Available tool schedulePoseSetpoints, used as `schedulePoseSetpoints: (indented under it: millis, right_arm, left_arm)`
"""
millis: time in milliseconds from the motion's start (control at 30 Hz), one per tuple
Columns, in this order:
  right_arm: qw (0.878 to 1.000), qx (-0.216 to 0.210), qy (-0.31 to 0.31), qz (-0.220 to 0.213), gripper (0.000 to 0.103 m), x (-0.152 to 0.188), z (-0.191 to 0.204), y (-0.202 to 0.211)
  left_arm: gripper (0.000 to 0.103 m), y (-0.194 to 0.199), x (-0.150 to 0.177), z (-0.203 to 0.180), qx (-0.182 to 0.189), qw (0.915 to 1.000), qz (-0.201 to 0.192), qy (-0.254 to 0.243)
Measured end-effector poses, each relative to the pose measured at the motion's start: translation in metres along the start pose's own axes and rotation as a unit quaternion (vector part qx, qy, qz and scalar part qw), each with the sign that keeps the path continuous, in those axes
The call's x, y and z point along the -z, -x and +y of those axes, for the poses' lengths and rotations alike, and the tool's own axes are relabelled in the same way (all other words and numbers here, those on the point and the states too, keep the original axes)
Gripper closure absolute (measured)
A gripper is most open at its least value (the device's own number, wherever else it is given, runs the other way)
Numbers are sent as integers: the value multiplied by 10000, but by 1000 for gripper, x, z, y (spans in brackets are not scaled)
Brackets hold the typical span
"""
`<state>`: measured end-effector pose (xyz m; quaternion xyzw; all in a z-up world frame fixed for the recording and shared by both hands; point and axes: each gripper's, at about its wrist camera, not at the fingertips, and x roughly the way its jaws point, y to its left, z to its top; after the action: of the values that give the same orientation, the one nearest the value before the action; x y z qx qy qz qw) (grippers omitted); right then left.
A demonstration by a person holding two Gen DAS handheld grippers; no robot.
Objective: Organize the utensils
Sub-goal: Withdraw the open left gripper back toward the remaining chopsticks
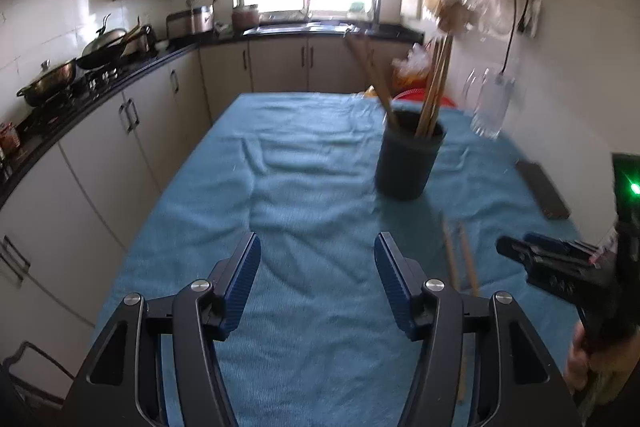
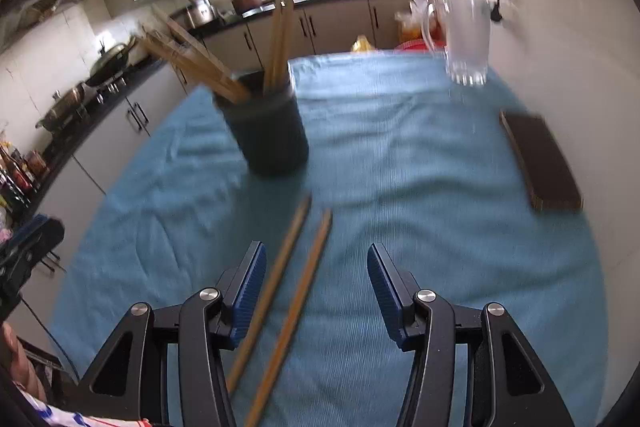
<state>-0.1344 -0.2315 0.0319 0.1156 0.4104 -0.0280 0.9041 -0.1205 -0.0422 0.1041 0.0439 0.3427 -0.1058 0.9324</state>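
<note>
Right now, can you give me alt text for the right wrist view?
The open right gripper hovers over two loose chopsticks on a blue cloth. Beyond stand a dark holder full of chopsticks, a glass mug and a dark flat box.

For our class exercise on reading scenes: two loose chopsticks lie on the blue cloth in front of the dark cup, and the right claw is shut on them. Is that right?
Not quite. The right claw is open, its fingers apart and holding nothing. The right wrist view shows the two loose chopsticks lying on the blue cloth in front of the dark cup, as you said.
</note>
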Motion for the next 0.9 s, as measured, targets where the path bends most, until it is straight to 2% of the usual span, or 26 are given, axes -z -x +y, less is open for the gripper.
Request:
schedulePoseSetpoints:
  millis: [100, 200, 300, 600, 800, 867, 900]
  right_arm:
    - [9997, 149, 78, 177, 46, 18, 3, -9]
    - [9996, 70, -87, 276, 46, 30, 1, -16]
    - [9995, 111, -154, 241, 46, 36, -1, -17]
    - [9981, 469, 327, 231, 44, 39, 15, -20]
    - [9947, 785, 614, 250, 44, 41, 23, -23]
    - [9947, 790, 602, 248, 47, 42, 21, -22]
    - [9945, 821, 609, 234, 54, 42, 20, -21]
  left_arm:
    - [45, -7, 8, 1, -174, 9998, 128, -27]
    - [44, -13, 15, 3, -259, 9994, 250, -16]
    - [44, -21, 20, 4, -214, 9989, 424, 22]
    - [44, -29, 25, 7, -152, 9978, 636, 117]
    - [43, -35, 28, 11, 39, 9964, 785, 301]
    - [43, -36, 31, 9, 108, 9959, 841, 317]
    - [43, -37, 32, 7, 157, 9955, 879, 303]
